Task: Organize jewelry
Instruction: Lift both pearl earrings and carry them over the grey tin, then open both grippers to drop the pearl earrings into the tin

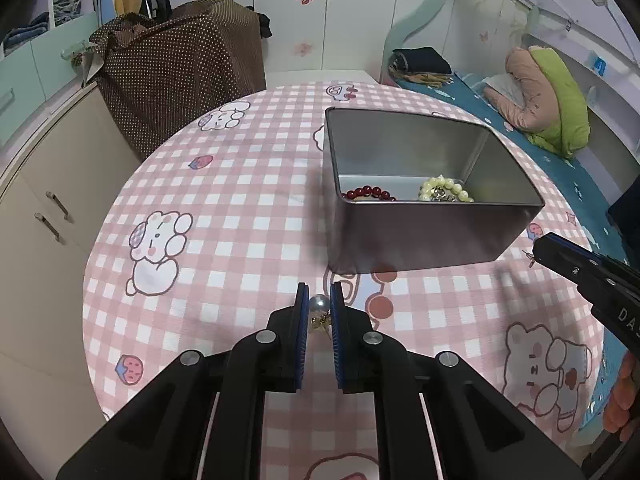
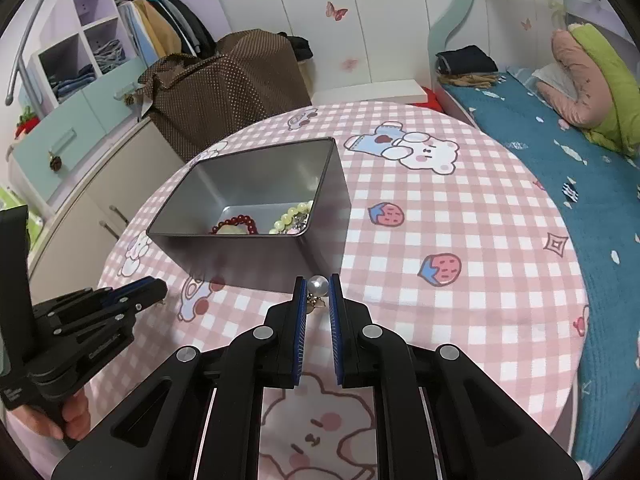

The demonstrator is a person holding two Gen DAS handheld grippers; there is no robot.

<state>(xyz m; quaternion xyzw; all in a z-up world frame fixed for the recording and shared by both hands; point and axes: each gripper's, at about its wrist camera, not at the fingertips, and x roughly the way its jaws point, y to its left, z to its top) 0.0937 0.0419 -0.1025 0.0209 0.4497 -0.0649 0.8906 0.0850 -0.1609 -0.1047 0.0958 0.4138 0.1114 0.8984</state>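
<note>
An open metal tin (image 1: 420, 236) stands on the round table; it also shows in the right wrist view (image 2: 224, 246). Inside lie a red bead bracelet (image 1: 370, 193) (image 2: 236, 224) and a pale pearl bracelet (image 1: 446, 192) (image 2: 294, 214). My left gripper (image 1: 320, 303) is shut on a grey-blue pearl earring (image 1: 319, 303) with a gold part below, just in front of the tin. My right gripper (image 2: 318, 286) is shut on a white pearl earring (image 2: 318, 285), near the tin's right front corner. Each gripper shows in the other's view (image 1: 560, 258) (image 2: 132, 294).
The table wears a pink checked cloth (image 1: 224, 216) with bear and strawberry prints. A brown dotted cover (image 1: 180, 68) drapes furniture behind. A bed with blue sheet (image 2: 560, 152) lies right; cabinets (image 1: 36, 216) stand left.
</note>
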